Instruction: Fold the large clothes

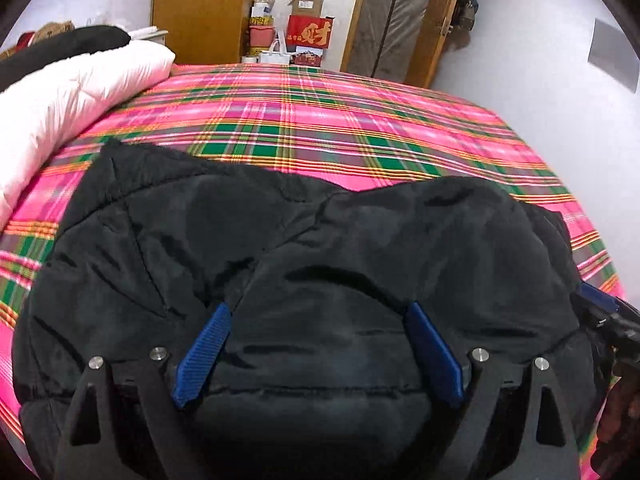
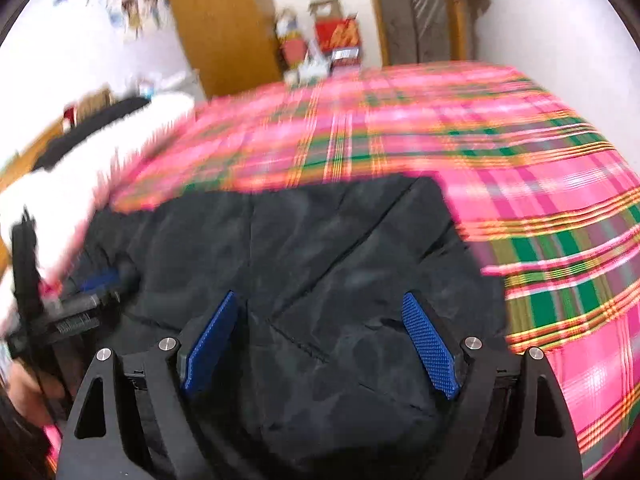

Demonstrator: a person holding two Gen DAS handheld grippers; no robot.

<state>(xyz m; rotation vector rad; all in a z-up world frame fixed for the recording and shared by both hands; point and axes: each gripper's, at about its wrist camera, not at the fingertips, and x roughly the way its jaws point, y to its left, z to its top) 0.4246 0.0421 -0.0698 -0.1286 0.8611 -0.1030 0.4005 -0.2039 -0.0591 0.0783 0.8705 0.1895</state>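
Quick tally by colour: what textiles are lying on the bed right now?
Black: 2, the black jacket and a dark garment behind the duvet
White: 1, the white duvet
Pink plaid: 1, the bedsheet
Total: 4

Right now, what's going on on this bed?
A person with a gripper in each hand is folding a black jacket on the plaid bed. The left gripper and right gripper both hover over the bunched jacket with jaws open, gripping nothing. A white duvet lies to the left.
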